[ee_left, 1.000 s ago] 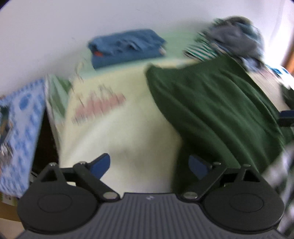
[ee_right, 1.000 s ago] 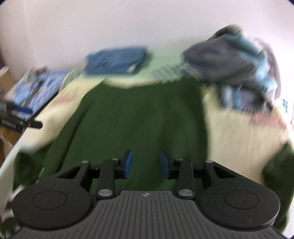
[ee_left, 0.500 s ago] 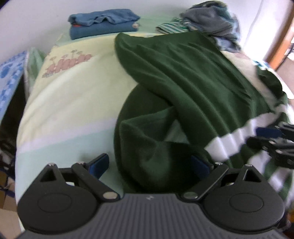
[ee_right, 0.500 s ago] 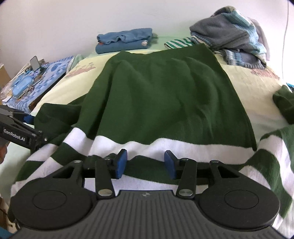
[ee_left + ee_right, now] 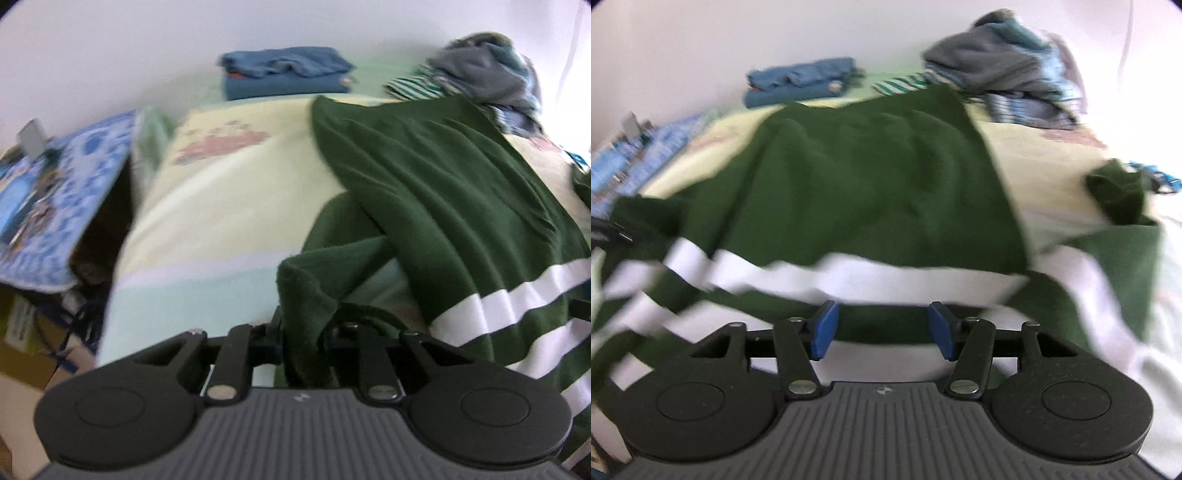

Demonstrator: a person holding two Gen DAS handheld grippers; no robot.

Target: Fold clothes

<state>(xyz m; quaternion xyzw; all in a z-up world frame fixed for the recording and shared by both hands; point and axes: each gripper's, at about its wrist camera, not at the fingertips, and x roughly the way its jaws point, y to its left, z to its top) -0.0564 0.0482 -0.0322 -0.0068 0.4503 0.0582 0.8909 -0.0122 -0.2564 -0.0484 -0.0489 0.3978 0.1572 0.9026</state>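
On the bed point(image 5: 207, 206), my left tool point(image 5: 303, 343) has just closed, pinching a fuzzy fold of the green white-striped fleece sweater point(image 5: 443, 192); at three o'clock, my right tool point(image 5: 881, 326) has been opening, pads apart above its stripes.

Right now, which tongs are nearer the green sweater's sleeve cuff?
Left. The left tongs are clamped on the sleeve cuff; the right tongs hang open over the sweater's striped body.

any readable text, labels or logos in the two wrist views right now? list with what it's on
No readable words, numbers or brands in either view.
Pink print on the yellow bedspread: too blurred to read.
Blue patterned cloth at the left: pattern only, no legible text.
Small emblem on the left gripper housing: a mark, not lettering.
Same emblem on the right gripper housing.
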